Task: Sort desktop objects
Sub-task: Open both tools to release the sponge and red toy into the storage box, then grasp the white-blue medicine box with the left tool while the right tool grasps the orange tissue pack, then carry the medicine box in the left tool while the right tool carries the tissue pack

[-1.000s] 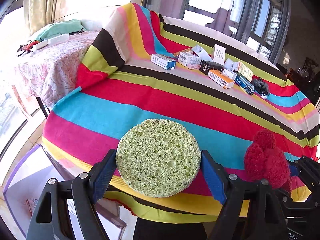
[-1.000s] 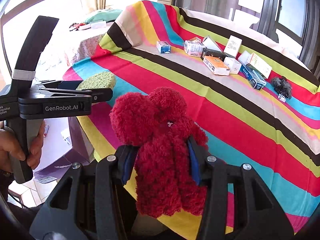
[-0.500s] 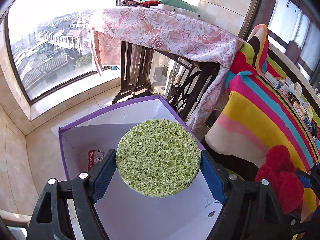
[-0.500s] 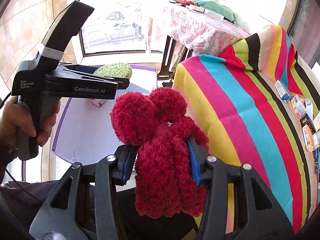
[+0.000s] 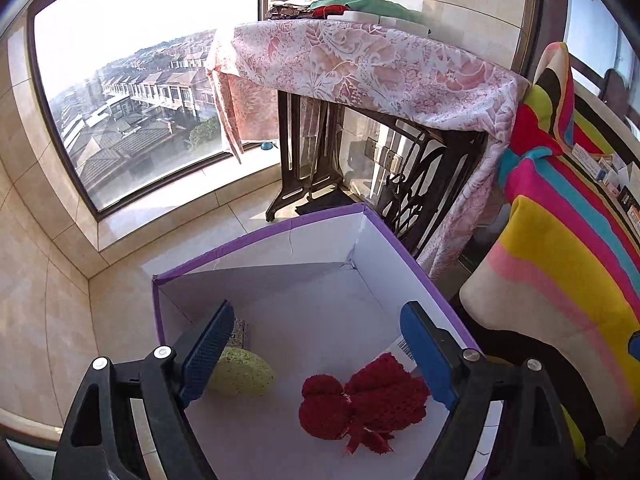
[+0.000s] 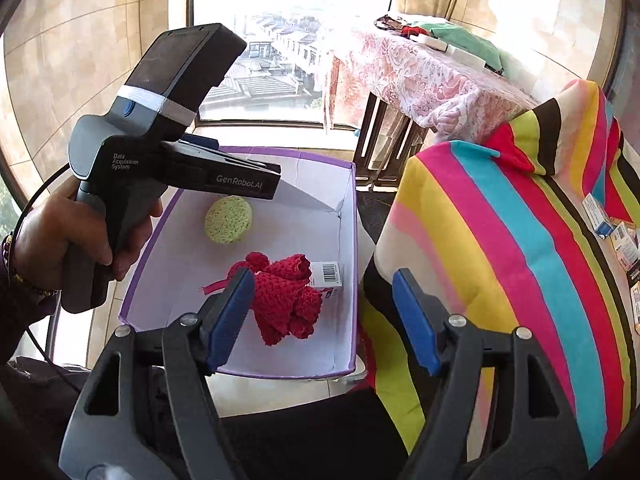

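Below both tongs: sponge (image 5: 242,372) and red toy (image 5: 362,398) dropped inside box (image 5: 260,236).
Left tongs (image 5: 316,354): spread, holding nothing.
Right tongs (image 6: 324,320): spread, holding nothing.
Left to do: small boxes (image 6: 612,224) waiting on striped table (image 6: 520,240).

a large window (image 5: 132,92) stood ahead of the jaws, sunlit, showing rooftops. walls and floor (image 5: 52,320) were beige tile. right of the jaws stood a side table (image 5: 360,68) under pink floral cloth, beyond it a striped tablecloth (image 5: 568,248).
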Available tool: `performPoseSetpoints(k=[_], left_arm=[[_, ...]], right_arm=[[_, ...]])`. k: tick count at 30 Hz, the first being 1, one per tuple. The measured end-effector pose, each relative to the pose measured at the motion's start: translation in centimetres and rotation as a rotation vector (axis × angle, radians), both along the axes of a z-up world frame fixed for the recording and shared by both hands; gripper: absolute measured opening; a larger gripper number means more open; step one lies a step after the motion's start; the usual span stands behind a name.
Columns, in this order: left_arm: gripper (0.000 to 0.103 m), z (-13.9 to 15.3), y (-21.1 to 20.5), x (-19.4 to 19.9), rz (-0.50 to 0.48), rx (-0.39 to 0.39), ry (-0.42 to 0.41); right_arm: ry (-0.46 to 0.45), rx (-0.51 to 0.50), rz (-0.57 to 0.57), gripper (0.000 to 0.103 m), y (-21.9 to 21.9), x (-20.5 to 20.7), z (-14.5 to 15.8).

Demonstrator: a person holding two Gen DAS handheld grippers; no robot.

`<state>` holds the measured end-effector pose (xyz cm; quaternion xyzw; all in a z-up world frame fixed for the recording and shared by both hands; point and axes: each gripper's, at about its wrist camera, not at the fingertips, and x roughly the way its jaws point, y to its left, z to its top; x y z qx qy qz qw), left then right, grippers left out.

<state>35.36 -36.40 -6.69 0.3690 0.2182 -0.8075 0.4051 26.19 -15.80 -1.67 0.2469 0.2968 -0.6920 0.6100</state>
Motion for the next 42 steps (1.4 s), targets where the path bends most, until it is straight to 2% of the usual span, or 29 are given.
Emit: performPoseSetpoints(k=[2, 5, 8, 12, 15, 17, 19, 20, 22, 25, 27, 29, 32, 33, 34, 35, 36, 38, 39, 42], left_arm=[[0.086, 1.4, 0.5, -2.0, -0.067, -0.002, 0.038], [0.087, 3.9, 2.0, -5.8, -0.182, 0.023, 0.122], [0.096, 6.1, 4.4, -10.8, -0.317, 0.037, 0.171], [0.102, 8.0, 8.0, -18.7, -0.481, 0.046, 0.15], [0.103, 8.0, 9.7, -25.6, -0.55, 0.004, 0.088], [0.103, 7.0, 9.9, -30.1, -0.552, 0.008, 0.021], [0.103, 5.7, 9.5, -34.3, -0.532, 0.053, -0.023], [0.103, 5.5, 9.4, -35.7, -0.501, 0.028, -0.043], [0.103, 5.8, 9.4, -38.3, -0.484, 0.006, -0.041], [0.103, 5.6, 8.8, -42.1, -0.44, 0.025, -0.061], [0.103, 5.4, 8.0, -44.1, -0.371, 0.006, -0.07], [0.103, 4.9, 6.8, -45.8, -0.306, 0.02, -0.087], [0.103, 4.8, 5.9, -47.1, -0.278, 0.019, -0.095], [0.103, 4.7, 5.7, -47.1, -0.267, 0.022, -0.09], [0.102, 4.7, 5.7, -46.9, -0.262, 0.019, -0.088], [0.094, 4.8, 5.8, -46.7, -0.259, 0.014, -0.079], [0.086, 5.1, 6.0, -46.3, -0.265, -0.003, -0.066], [0.043, 5.4, 6.7, -45.4, -0.318, -0.029, -0.052], [0.035, 5.5, 7.1, -44.8, -0.341, -0.035, -0.05], [0.033, 5.6, 7.9, -42.2, -0.406, -0.02, -0.029]], right_arm=[[0.012, -0.049, -0.096, 0.075, 1.5, -2.9, 1.6], [0.09, -0.084, -0.261, 0.081, 3.8, -7.7, 3.5], [0.099, -0.066, -0.452, 0.086, 5.4, -14.5, 3.9], [0.0, 0.001, -0.707, 0.086, 8.5, -25.2, 3.2], [-0.026, 0.059, -0.801, 0.086, 9.8, -31.4, 2.2], [-0.021, 0.105, -0.815, 0.086, 9.5, -34.5, 1.5], [-0.061, 0.115, -0.796, 0.087, 9.0, -37.1, 0.7], [-0.083, 0.105, -0.788, 0.089, 8.8, -38.1, 0.6], [-0.106, 0.098, -0.793, 0.09, 8.3, -39.7, 0.5], [-0.166, 0.097, -0.785, 0.098, 7.4, -41.7, 0.1], [-0.166, 0.105, -0.79, 0.102, 6.9, -42.7, 0.1], [-0.165, 0.108, -0.768, 0.103, 6.3, -43.2, 0.1], [-0.165, 0.109, -0.746, 0.103, 5.7, -43.7, 0.2], [-0.164, 0.106, -0.742, 0.102, 5.8, -43.6, 0.3], [-0.157, 0.095, -0.736, 0.095, 5.9, -43.4, 0.5], [-0.143, 0.076, -0.731, 0.085, 6.1, -43.0, 0.9], [-0.132, 0.064, -0.73, 0.056, 6.3, -42.5, 1.1], [-0.134, 0.065, -0.735, 0.054, 6.6, -41.6, 1.3], [-0.137, 0.064, -0.736, 0.054, 6.9, -41.0, 1.3], [-0.133, 0.062, -0.734, 0.054, 7.9, -38.1, 1.6]])
